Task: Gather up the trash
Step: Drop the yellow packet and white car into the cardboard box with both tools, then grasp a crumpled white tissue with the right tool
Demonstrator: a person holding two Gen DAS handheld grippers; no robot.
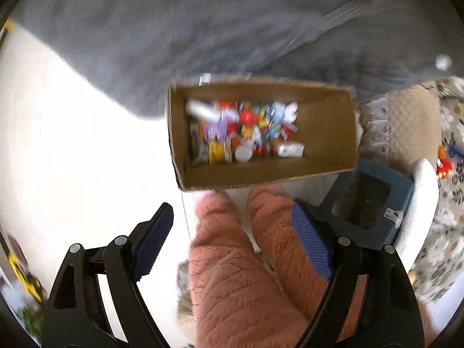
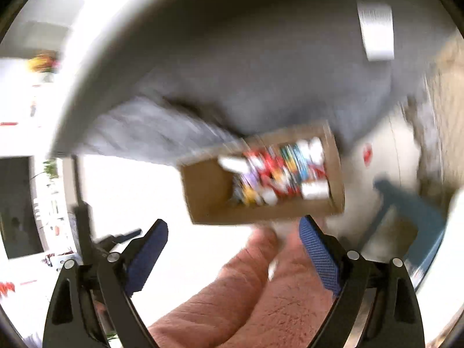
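Above the cardboard box [image 1: 262, 133] of mixed wrappers [image 1: 243, 132], L gripper [image 1: 232, 240] & R gripper [image 2: 233, 249] both hang released, nothing btwn jaws; pink fleece legs [image 1: 237, 275] below.

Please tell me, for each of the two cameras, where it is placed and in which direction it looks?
Left wrist view: sits on the left gripper, looking steeply down at the open brown cardboard box of colourful trash; its open blue-padded jaws and the person's pink fleece legs show.
Right wrist view: sits on the right gripper, also looking down at the box; its open jaws and pink legs show.
Shared: box, grey rug, blue bin, legs.
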